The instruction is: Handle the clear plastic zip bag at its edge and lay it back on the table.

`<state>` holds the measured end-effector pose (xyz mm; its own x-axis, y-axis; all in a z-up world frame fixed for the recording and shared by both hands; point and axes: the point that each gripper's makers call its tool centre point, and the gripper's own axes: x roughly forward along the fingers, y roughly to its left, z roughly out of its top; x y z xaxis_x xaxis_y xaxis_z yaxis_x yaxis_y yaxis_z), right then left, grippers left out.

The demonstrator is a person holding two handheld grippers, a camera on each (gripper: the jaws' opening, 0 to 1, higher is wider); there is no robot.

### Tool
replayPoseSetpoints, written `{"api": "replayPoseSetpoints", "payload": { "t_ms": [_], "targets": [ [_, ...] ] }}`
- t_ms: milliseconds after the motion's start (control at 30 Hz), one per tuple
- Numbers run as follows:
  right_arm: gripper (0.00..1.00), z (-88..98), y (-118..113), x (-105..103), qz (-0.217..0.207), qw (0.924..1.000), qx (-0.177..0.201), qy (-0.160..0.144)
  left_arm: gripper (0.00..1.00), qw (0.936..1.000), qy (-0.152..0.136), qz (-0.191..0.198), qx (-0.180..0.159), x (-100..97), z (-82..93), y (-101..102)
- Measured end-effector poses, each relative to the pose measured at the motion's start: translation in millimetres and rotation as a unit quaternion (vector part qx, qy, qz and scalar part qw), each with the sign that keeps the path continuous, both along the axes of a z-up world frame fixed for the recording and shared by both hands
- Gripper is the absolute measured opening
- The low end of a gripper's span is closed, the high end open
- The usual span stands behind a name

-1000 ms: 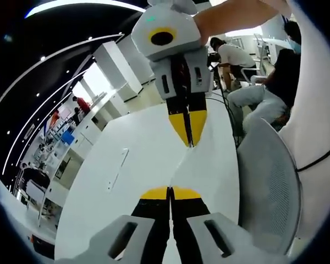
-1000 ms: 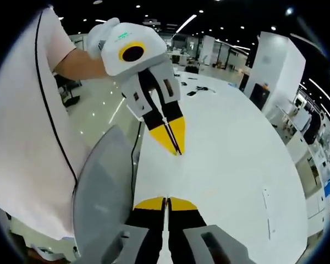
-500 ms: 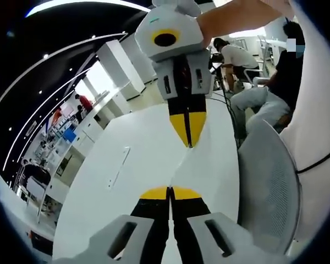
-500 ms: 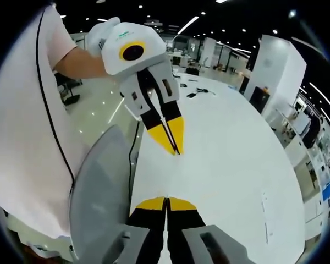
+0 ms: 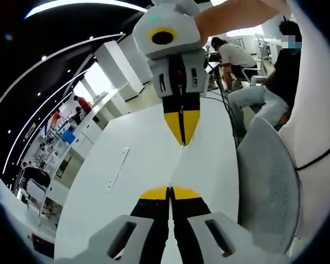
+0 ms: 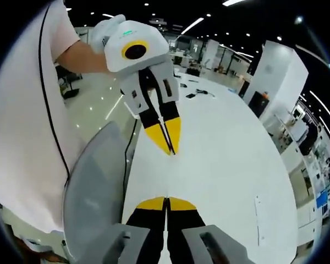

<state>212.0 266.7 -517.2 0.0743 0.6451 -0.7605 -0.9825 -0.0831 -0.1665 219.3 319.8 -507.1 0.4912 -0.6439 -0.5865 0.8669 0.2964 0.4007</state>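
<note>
Two grippers faced each other above a white table (image 5: 126,176), jaws closed tip to tip on both the left gripper (image 5: 170,193) and the right gripper (image 5: 181,137). A faint crease between them suggested the clear zip bag (image 5: 176,165) stretched edge to edge, though it was too transparent to confirm. The holding step appeared under way; next, lowering together and releasing flat.

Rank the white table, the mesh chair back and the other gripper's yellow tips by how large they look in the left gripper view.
1. White table: it takes the largest area.
2. Mesh chair back: smaller, though it sits near the camera, which inflates it.
3. Yellow tips of the right gripper: plainly smallest.
</note>
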Motion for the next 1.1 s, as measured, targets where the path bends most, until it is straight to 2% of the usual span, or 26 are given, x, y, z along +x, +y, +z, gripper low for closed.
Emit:
{"api": "replayPoseSetpoints", "payload": {
  "t_ms": [233, 367, 633, 767, 1100],
  "targets": [
    [0.0, 0.8, -2, 4, 0.002, 0.9999, -0.005, -0.015, 0.0, 1.0, -0.006, -0.005, -0.002, 0.5, 1.9, -1],
    [0.0, 1.3, -3, 4, 0.004, 0.9997, -0.006, -0.022, 0.08, 0.9999, -0.007, -0.007, 0.0, 0.7, 1.6, -3],
    [0.0, -1.0, -1, 5, 0.008, 0.9994, -0.014, -0.031, 0.12, 0.9994, -0.023, -0.026, -0.003, -4.8, 11.0, -19],
    [0.0, -1.1, 2, 3, 0.009, 0.9993, -0.016, -0.033, 0.11, 0.9985, -0.024, -0.049, -0.001, -11.4, 14.1, -31],
    [0.0, 1.2, 8, 2, 0.017, 0.9989, -0.017, -0.04, 0.1, 0.9959, -0.03, -0.084, 0.016, -20.4, 10.8, -49]
  ]
}}
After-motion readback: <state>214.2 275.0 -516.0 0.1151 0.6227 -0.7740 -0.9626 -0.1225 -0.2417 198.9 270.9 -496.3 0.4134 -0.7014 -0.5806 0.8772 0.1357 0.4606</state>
